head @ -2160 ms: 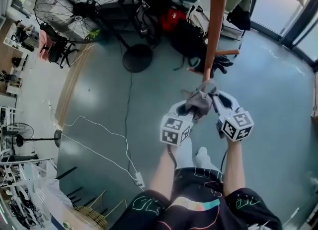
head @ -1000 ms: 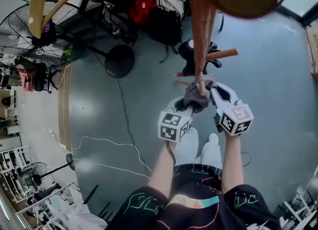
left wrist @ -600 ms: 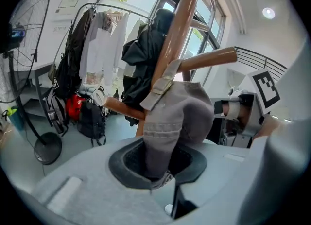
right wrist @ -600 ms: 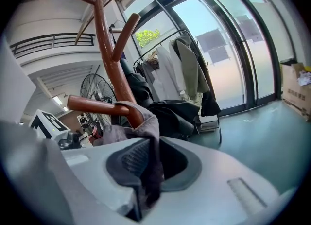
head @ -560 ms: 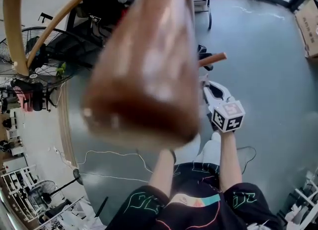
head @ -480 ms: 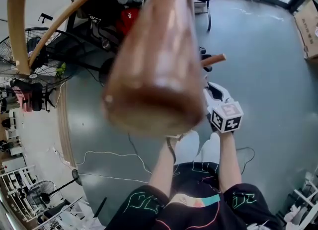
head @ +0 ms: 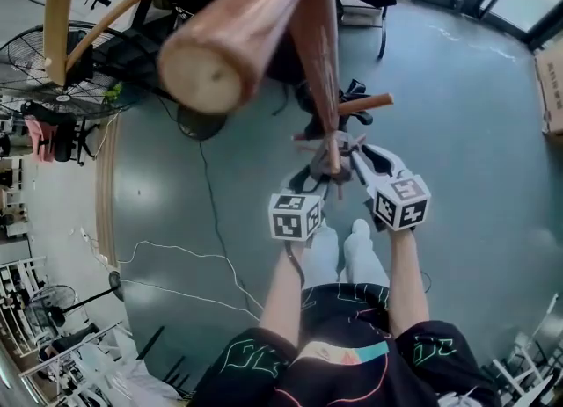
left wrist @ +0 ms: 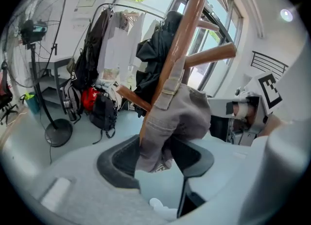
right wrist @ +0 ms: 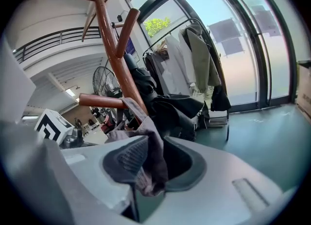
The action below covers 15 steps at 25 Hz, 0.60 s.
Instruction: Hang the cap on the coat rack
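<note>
Cap (left wrist: 176,116) touching coat rack (left wrist: 187,25), floor (head: 466,89) below

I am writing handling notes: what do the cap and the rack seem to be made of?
Cap: soft grey woven cloth, matte; it sags in folds and shows stitched seams.
Rack: probably wood, reddish-brown with a slight sheen; the cut end of a peg looks paler and bare.
</note>
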Each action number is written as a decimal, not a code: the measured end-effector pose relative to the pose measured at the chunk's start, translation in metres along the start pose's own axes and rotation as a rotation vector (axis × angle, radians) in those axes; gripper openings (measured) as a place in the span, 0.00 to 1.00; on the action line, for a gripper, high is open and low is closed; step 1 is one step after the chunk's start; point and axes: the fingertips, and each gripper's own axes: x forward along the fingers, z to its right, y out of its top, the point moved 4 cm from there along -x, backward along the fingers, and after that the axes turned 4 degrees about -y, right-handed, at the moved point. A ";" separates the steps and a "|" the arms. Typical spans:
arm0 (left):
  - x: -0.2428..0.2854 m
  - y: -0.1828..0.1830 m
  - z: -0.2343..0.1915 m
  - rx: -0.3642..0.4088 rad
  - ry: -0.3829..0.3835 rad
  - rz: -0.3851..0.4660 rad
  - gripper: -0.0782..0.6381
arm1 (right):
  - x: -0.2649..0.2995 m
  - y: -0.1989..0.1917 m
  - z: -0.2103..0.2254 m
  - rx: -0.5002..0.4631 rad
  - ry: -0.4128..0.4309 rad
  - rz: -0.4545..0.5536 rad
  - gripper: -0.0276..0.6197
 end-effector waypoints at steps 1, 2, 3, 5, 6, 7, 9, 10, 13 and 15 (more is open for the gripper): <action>-0.003 0.000 0.001 -0.010 0.015 0.016 0.40 | -0.003 0.000 0.001 -0.007 0.015 -0.001 0.21; -0.006 0.000 0.001 -0.021 0.030 0.033 0.40 | -0.005 0.000 0.001 -0.014 0.031 -0.003 0.21; -0.010 -0.001 0.001 -0.033 0.045 0.050 0.40 | -0.007 -0.001 0.000 -0.021 0.047 -0.004 0.21; -0.016 -0.002 0.002 -0.055 0.074 0.087 0.38 | -0.013 0.000 -0.001 -0.036 0.080 0.001 0.21; -0.019 -0.001 0.003 -0.063 0.087 0.109 0.37 | -0.017 0.003 -0.001 -0.043 0.093 0.012 0.21; -0.022 -0.001 0.005 -0.072 0.098 0.133 0.35 | -0.020 0.006 -0.001 -0.051 0.103 0.028 0.21; -0.029 0.000 0.009 -0.090 0.120 0.186 0.31 | -0.028 0.013 -0.003 -0.070 0.120 0.058 0.21; -0.032 0.002 0.011 -0.098 0.129 0.217 0.27 | -0.030 0.016 -0.004 -0.082 0.130 0.070 0.21; -0.042 0.011 0.018 -0.107 0.154 0.309 0.19 | -0.037 0.029 -0.006 -0.124 0.161 0.097 0.17; -0.050 0.022 0.023 -0.100 0.170 0.360 0.16 | -0.042 0.038 -0.007 -0.140 0.186 0.118 0.12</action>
